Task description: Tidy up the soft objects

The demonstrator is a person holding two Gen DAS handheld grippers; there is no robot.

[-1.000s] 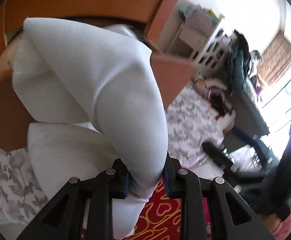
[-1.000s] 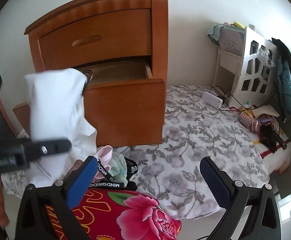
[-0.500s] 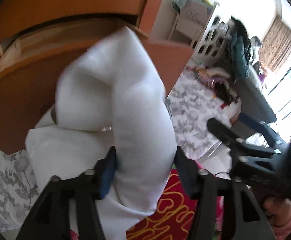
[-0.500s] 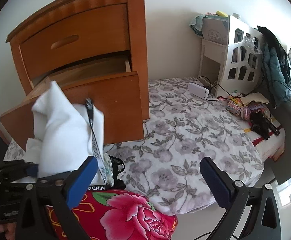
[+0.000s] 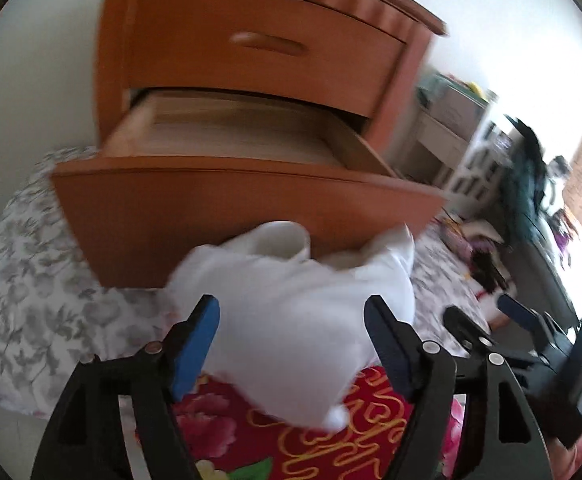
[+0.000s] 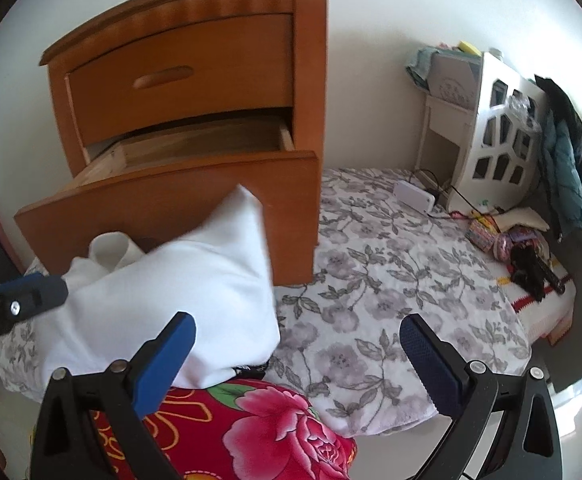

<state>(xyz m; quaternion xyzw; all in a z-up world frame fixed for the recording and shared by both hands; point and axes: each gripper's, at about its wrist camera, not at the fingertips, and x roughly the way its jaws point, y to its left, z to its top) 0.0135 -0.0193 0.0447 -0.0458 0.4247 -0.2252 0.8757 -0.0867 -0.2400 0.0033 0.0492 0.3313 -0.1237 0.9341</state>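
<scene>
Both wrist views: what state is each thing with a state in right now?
Upper drawer: closed.
Lower drawer: pulled open, nothing visible inside.
White garment: crumpled on the bedding before the drawer, not gripped.
Left gripper: jaws open around the garment.
Right gripper: jaws open, holding nothing.

Bed, floral grey-and-white cover [image 6: 371, 280]: wooden nightstand [image 6: 195, 92] at 11 o'clock, lower drawer [image 6: 171, 208] open; white garment [image 6: 179, 304] at 8 o'clock; red floral blanket [image 6: 275, 428] at 6 o'clock; white charger box [image 6: 414, 196] at 2 o'clock.
</scene>
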